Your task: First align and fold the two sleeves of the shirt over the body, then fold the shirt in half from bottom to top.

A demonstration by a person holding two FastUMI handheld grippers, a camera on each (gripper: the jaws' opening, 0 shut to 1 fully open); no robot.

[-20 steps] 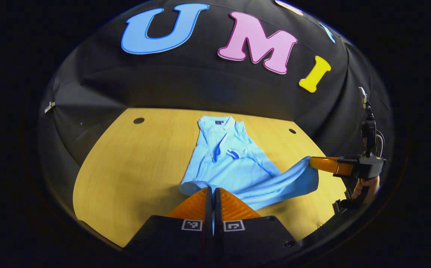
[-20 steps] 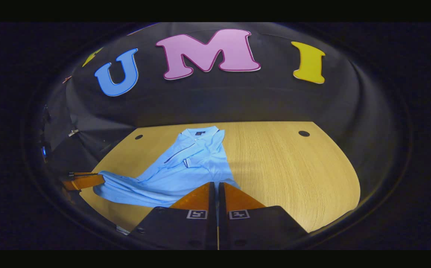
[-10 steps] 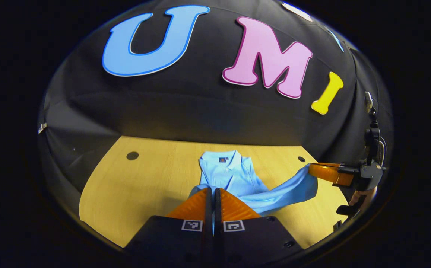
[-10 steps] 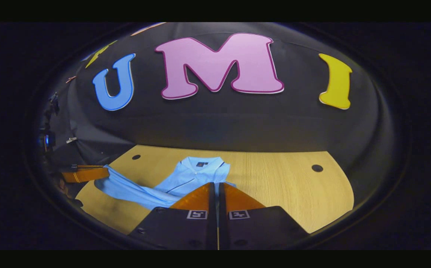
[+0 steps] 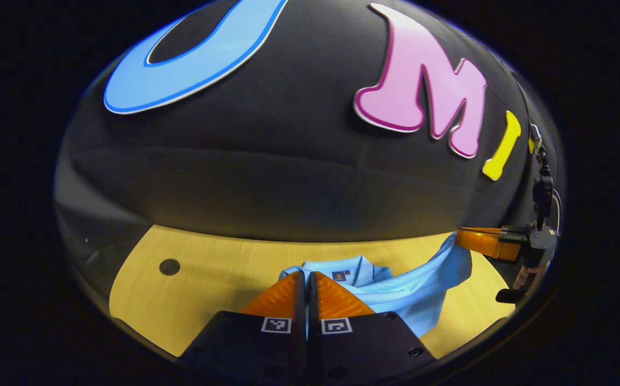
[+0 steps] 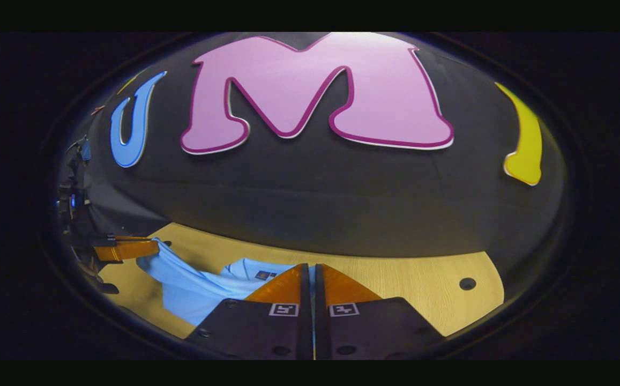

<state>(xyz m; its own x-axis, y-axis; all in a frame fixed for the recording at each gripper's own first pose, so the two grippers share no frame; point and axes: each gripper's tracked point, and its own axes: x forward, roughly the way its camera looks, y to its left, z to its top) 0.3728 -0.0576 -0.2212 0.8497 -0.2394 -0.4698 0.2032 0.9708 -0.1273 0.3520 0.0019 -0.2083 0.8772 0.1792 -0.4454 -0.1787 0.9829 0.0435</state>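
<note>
A light blue polo shirt (image 5: 411, 289) lies on the wooden table (image 5: 224, 273), its collar (image 5: 344, 268) toward the wall. My left gripper (image 5: 307, 274) is shut on one corner of the bottom hem, just short of the collar. The right gripper (image 5: 461, 239) at the far right pinches the other hem corner, and the hem hangs slack between them above the body. In the right gripper view the right gripper (image 6: 311, 266) is shut on the shirt (image 6: 192, 284) beside the collar (image 6: 256, 271). The left gripper (image 6: 154, 248) holds the hem far left.
The table (image 6: 406, 276) ends at the black cloth wall close ahead. A round hole (image 5: 169, 266) sits at the table's far left and another hole (image 6: 468, 283) at its far right. A hand (image 5: 527, 273) holds the right gripper's handle.
Both grippers have carried the bottom hem forward over the shirt's body to the collar. The wall is much nearer, and most of the body is now hidden under the fingers and the lifted hem.
</note>
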